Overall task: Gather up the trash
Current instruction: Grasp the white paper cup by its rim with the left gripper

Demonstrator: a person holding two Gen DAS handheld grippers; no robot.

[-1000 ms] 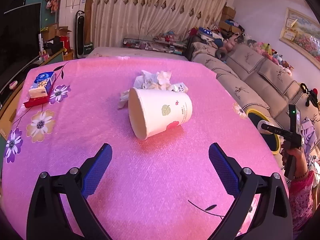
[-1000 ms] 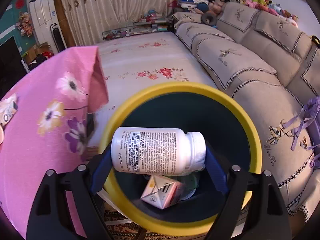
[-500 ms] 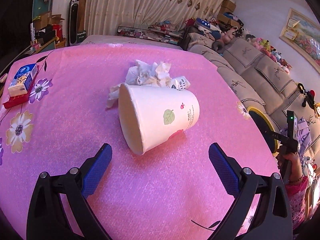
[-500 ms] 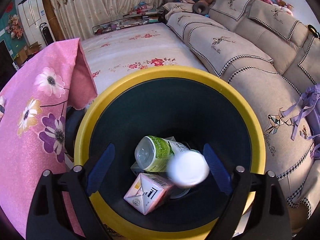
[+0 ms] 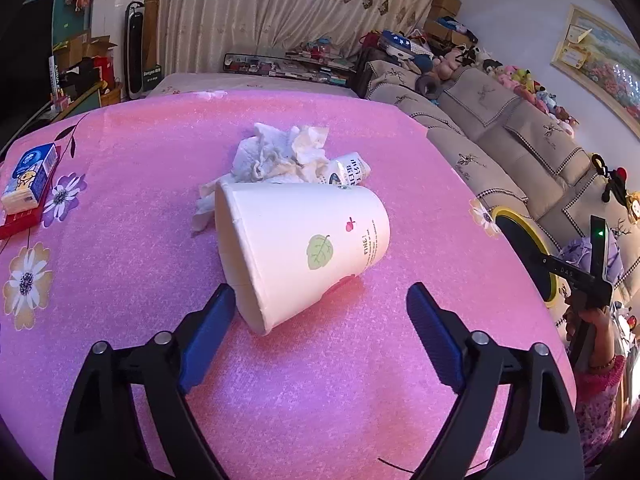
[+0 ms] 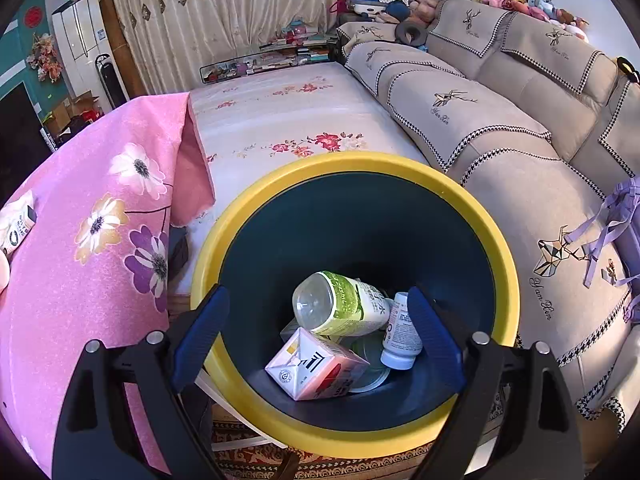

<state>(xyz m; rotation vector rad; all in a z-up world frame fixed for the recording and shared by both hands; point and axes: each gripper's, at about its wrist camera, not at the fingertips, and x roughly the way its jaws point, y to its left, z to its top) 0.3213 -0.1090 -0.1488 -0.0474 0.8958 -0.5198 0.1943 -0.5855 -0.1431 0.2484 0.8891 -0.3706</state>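
The white pill bottle (image 6: 400,330) has dropped from the right gripper (image 6: 316,316) into the bin (image 6: 352,164) below its wide-spread fingers, while the left gripper (image 5: 318,316), equally wide, has closed on the tipped paper cup (image 5: 300,256), next to collect.

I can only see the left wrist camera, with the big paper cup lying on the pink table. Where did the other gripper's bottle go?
Observer: The white plastic pill bottle lies inside the dark bin with the yellow rim.
Operator: Is the right gripper holding anything?
Observer: No, the right gripper is open and empty above the bin.
Operator: What else is in there?
Observer: A clear bottle with a green label and a small white and pink carton.
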